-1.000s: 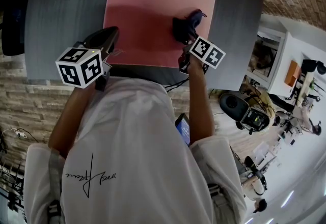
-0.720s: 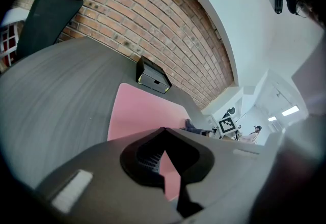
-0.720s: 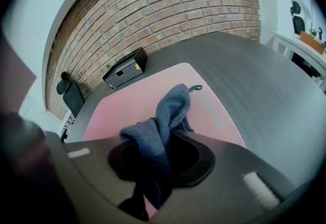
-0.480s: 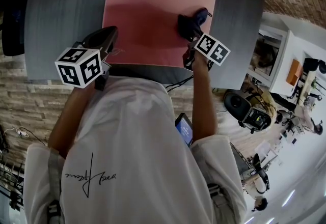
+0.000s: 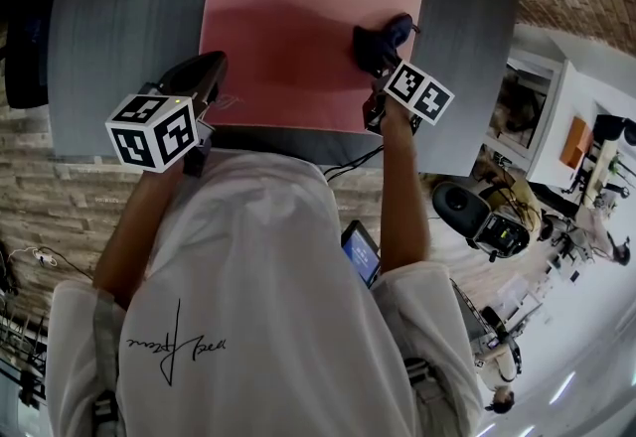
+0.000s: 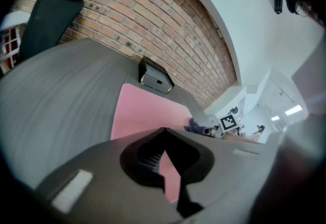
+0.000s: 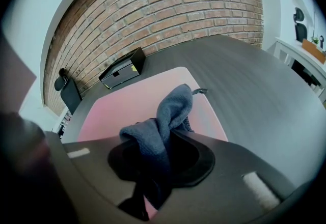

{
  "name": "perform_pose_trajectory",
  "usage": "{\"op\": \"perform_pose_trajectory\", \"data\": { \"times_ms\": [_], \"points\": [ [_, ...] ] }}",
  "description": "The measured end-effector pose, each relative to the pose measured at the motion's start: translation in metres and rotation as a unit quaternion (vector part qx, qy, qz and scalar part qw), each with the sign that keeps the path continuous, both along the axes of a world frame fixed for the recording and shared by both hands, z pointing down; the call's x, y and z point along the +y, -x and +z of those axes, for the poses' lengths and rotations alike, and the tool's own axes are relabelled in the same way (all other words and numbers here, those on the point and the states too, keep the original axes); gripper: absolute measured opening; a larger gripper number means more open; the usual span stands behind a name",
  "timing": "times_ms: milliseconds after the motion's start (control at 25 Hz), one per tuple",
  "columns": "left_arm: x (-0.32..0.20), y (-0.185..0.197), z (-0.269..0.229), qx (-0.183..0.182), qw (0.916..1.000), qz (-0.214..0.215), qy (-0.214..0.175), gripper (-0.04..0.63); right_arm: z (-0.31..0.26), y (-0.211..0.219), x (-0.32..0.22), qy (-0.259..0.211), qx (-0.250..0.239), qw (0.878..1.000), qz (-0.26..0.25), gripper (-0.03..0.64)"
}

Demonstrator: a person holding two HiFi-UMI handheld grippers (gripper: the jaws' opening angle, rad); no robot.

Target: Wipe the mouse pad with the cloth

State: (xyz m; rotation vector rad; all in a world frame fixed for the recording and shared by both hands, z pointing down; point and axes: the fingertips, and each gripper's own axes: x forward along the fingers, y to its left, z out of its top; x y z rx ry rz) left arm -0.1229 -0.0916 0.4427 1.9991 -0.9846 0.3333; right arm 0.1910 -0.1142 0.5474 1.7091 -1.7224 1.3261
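The dark blue cloth (image 5: 378,40) lies bunched on the right side of the pink rectangular mouse pad (image 5: 283,28), in the upper right of the head view. We have it pinched between the jaws of our right hand-held gripper (image 5: 376,66). Our left hand-held gripper (image 5: 202,79) sits at the pad's lower left edge over the dark grey desk (image 5: 119,18), its jaws a narrow slit apart and empty.
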Motion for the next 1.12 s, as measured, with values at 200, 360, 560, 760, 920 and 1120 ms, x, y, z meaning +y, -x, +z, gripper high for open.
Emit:
{"op": "perform_pose_trajectory", "data": {
  "times_ms": [200,360,560,760,920,1120],
  "points": [
    [-0.001,-0.001,0.002,0.001,1.0000,0.001,0.001,0.012,0.001,-0.002,-0.003,-0.004,-0.001,1.000,0.004,0.087],
    [0.000,0.000,0.003,0.000,1.0000,-0.002,0.003,0.012,0.000,-0.003,-0.007,-0.008,0.004,1.000,0.003,0.087],
    [0.002,-0.002,0.006,-0.001,1.0000,0.004,0.006,0.012,0.000,-0.004,-0.012,-0.015,0.010,1.000,0.006,0.087],
    [0.004,-0.007,0.007,0.000,0.9998,0.016,0.011,0.012,0.000,-0.002,-0.018,-0.017,0.026,1.000,-0.002,0.087],
    [0.003,-0.012,0.008,0.003,0.9997,0.023,0.012,0.012,0.000,0.000,-0.024,-0.019,0.031,0.999,-0.010,0.088],
    [0.004,-0.015,0.008,0.007,0.9996,0.026,0.012,0.012,0.000,0.003,-0.029,-0.021,0.034,0.999,-0.010,0.089]
  ]
}}
